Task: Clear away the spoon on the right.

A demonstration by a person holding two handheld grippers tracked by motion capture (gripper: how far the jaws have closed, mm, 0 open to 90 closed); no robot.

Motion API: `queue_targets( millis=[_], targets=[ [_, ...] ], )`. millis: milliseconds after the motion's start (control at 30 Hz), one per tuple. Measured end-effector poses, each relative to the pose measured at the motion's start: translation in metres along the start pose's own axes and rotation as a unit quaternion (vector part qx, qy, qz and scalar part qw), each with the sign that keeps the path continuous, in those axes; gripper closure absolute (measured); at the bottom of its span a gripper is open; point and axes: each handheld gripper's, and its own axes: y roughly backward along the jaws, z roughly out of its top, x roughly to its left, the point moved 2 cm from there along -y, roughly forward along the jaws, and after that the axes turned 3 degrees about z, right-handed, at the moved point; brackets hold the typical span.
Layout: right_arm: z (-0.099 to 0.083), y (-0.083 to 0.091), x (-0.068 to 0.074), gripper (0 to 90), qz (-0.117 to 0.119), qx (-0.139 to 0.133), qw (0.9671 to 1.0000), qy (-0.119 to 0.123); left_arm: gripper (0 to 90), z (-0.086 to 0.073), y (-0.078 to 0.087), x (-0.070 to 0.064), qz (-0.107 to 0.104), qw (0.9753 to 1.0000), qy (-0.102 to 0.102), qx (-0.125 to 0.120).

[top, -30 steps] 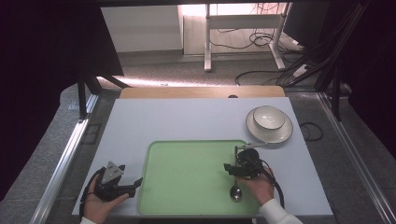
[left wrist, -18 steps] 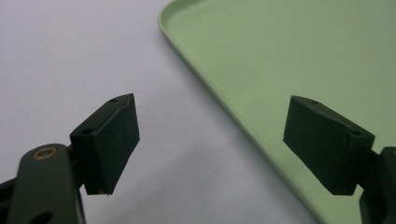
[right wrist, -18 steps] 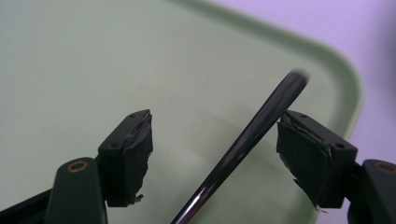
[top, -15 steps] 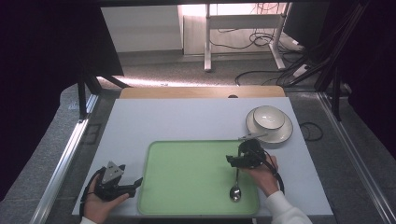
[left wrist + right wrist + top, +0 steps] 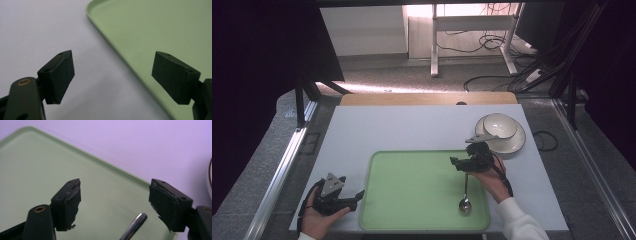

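While both my grippers sit w/ jaws released, count: 1 spoon on 1 tray, 1 bowl on 1 plate. R gripper over spoon handle, L gripper at tray edge.

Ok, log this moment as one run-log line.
left gripper: open, beside tray | right gripper: open above spoon handle | spoon: on tray | bowl: on plate, off tray
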Motion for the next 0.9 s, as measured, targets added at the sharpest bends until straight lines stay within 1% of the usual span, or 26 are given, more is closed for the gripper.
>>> queue_targets(
  millis=[33,100,200,233,333,433,500,600,733,800,900],
  targets=[
    [0.0,0.004,0.0,27.1,0.01,-0.008,0.9999,-0.005,17.8,0.0,0.0,-0.001,-0.001,1.0,-0.002,0.0],
    [0.0,0.009,-0.001,27.6,0.018,-0.014,0.9997,-0.006,17.8,0.001,0.002,-0.001,-0.002,1.0,0.001,-0.005],
    [-0.003,0.018,0.0,28.2,0.032,-0.023,0.9992,-0.004,17.8,0.001,0.003,-0.001,-0.003,0.9999,0.004,-0.009],
    [-0.004,0.02,0.001,28.2,0.035,-0.025,0.9991,0.0,17.7,0.001,0.003,-0.001,-0.003,0.9999,0.005,-0.009],
    [-0.008,0.029,0.001,28.7,0.034,-0.031,0.9988,0.016,17.7,0.001,0.003,-0.001,-0.003,0.9999,0.005,-0.009],
    [-0.014,0.041,0.0,29.5,0.031,-0.041,0.9982,0.031,17.7,0.001,0.003,-0.001,-0.002,0.9999,0.006,-0.01],
    [-0.021,0.05,-0.003,29.6,0.023,-0.047,0.9981,0.034,17.7,0.001,0.004,0.0,-0.001,0.9999,0.005,-0.009],
    [-0.032,0.065,-0.012,29.9,0.012,-0.053,0.9983,0.023,17.7,0.001,0.004,0.0,0.0,1.0,0.005,-0.008],
    [-0.048,0.083,-0.026,30.2,0.001,-0.066,0.9978,-0.003,17.7,0.001,0.004,-0.001,0.001,1.0,0.007,-0.007],
    [-0.058,0.09,-0.031,30.2,-0.01,-0.069,0.9975,-0.011,17.7,0.001,0.004,-0.001,0.001,1.0,0.007,-0.007],
    [-0.073,0.097,-0.036,30.2,-0.019,-0.064,0.9975,-0.022,17.8,0.001,0.003,0.0,0.002,0.9999,0.007,-0.007]
  ],
)
